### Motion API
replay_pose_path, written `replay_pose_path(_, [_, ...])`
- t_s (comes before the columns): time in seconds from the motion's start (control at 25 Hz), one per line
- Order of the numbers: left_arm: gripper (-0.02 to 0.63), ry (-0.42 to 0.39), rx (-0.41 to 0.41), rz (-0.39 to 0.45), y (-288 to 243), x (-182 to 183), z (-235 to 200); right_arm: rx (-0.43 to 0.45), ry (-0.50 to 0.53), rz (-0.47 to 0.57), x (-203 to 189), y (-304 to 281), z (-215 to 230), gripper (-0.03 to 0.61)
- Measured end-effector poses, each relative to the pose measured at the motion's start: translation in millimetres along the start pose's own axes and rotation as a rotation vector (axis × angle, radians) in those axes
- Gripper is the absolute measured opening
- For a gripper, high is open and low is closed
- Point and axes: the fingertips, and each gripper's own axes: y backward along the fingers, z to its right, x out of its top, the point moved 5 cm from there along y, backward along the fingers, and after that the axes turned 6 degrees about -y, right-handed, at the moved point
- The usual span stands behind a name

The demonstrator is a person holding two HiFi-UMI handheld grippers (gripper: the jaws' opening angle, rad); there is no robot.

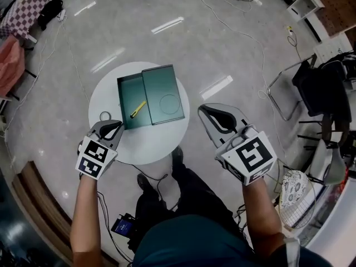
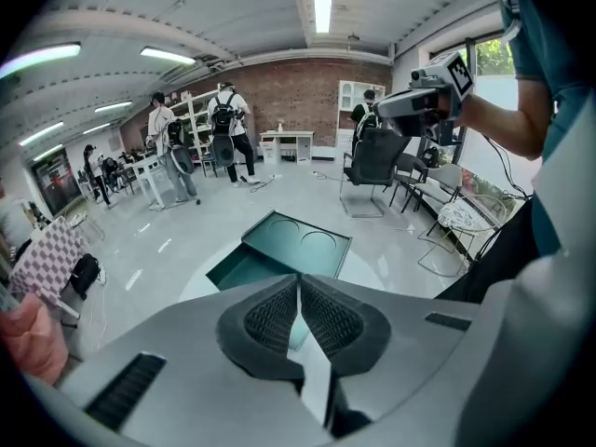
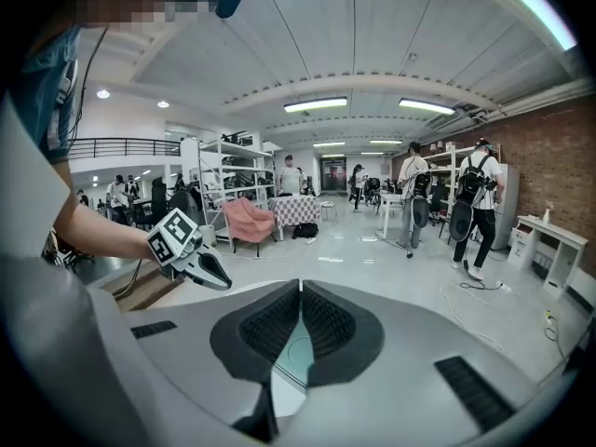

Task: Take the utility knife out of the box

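Observation:
An open green box lies on a round white table, its green lid slid off to the right. Inside it, a yellow utility knife rests diagonally. My left gripper hovers at the table's near-left edge, shut and empty, just short of the box. The right gripper hangs beyond the table's right edge, also shut and empty. In the left gripper view the box and lid show above the shut jaws; the knife is hidden there.
A small metal ring lies on the table left of the box. Chairs and a patterned basket stand to the right, and cables trail over the floor. People stand far off by shelves.

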Motion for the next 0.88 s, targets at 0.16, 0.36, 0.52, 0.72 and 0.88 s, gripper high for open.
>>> replay_pose_path(0.16, [0.021,-0.005,-0.038,-0.059,-50,-19,-12,-0.01,-0.022,-0.031,-24,-18,20,0.038])
replay_pose_path(0.36, [0.021,-0.029,-0.061,-0.118,-102,-36,-23,-0.017,-0.044,-0.058,-50,-39,40,0.038])
replay_pose_path(0.52, [0.033,-0.066,-0.08,-0.173,-146,-38,-30,-0.019,-0.062,-0.078,-65,-53,64,0.038])
replay_pose_path(0.72, [0.101,-0.14,-0.119,-0.261,-198,-45,-32,-0.037,-0.099,-0.127,-86,-66,88,0.038])
replay_pose_path(0.88, [0.131,-0.198,-0.148,-0.338,-229,-57,-31,-0.044,-0.112,-0.139,-104,-73,99,0.038])
